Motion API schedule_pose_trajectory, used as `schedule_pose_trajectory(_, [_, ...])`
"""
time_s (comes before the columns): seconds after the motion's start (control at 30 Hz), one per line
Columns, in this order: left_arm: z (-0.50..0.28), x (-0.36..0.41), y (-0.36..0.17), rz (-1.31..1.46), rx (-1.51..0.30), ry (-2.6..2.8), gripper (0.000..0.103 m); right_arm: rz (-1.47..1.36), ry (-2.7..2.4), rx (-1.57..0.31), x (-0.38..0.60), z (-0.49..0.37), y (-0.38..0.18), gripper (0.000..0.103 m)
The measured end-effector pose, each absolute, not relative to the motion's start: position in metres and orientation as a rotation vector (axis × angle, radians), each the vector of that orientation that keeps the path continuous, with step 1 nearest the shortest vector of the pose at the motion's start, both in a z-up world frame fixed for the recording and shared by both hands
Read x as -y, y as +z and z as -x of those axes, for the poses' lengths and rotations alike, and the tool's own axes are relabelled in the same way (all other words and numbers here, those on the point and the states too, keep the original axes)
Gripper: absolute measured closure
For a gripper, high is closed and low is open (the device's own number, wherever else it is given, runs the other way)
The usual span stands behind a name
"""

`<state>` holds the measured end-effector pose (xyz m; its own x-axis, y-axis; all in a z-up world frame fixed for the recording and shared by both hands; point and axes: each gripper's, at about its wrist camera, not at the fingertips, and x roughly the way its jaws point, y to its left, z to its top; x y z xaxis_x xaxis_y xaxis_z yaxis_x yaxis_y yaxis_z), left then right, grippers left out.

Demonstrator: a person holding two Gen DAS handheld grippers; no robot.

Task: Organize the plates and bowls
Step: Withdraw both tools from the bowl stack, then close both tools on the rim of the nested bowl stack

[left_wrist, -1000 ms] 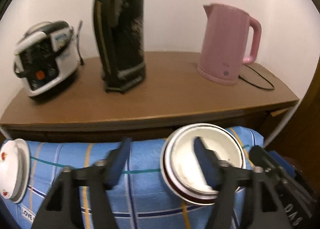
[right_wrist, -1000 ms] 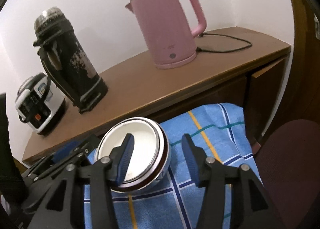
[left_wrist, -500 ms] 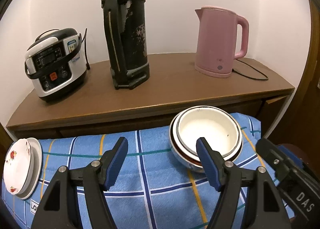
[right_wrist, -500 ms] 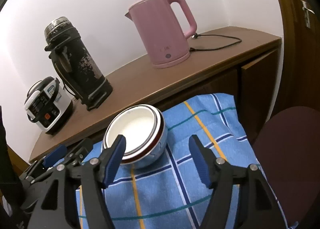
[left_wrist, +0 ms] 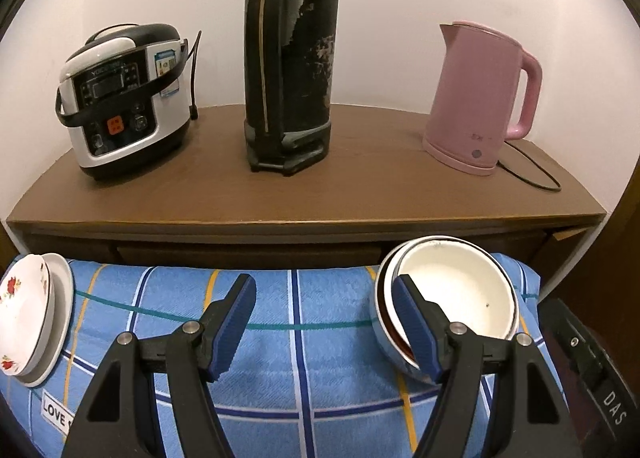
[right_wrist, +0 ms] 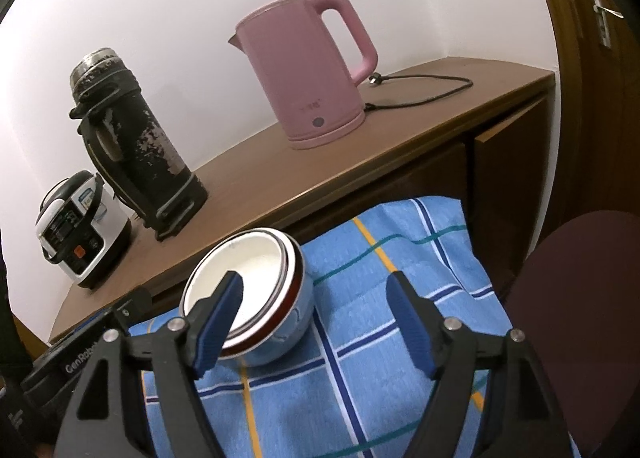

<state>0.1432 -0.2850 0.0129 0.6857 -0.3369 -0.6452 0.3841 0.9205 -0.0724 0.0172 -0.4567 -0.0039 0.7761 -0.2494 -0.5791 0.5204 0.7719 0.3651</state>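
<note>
A stack of nested bowls (left_wrist: 460, 294), white inside with a dark red rim band, rests on the blue checked cloth (left_wrist: 304, 338) at the right; it also shows in the right wrist view (right_wrist: 260, 290). Stacked plates with red flowers (left_wrist: 28, 314) lie at the cloth's far left. My left gripper (left_wrist: 324, 326) is open and empty, its right finger in front of the bowls' left rim. My right gripper (right_wrist: 316, 326) is open and empty, its left finger in front of the bowls.
A wooden counter (left_wrist: 360, 194) behind the cloth carries a rice cooker (left_wrist: 124, 98), a tall black thermos (left_wrist: 292, 58) and a pink kettle (left_wrist: 480, 98) with a cord. A dark round seat (right_wrist: 580, 298) and a wooden door stand to the right.
Both grippers have pulled back from the bowl stack and opened wider. The left view has swung left, so the bowls sit further right in it.
</note>
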Motion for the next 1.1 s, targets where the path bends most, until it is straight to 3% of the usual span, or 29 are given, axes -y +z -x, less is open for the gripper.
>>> schedule_pose_trajectory(0.4, [-0.163, 0.311, -0.010, -0.072, -0.770, -0.407, 0.030, -0.577, -0.430, -0.576, 0.461, -0.050, -0.024, 0.026])
schedule_pose_trajectory(1.0, [-0.173, 0.321, -0.035, -0.071, -0.796, -0.408, 0.030, -0.622, -0.399, -0.591, 0.465, -0.063, -0.044, 0.048])
schedule_pose_trajectory(1.1, [-0.173, 0.320, -0.038, -0.035, -0.807, -0.437, 0.041, -0.619, -0.383, -0.599, 0.463, -0.067, -0.046, 0.055])
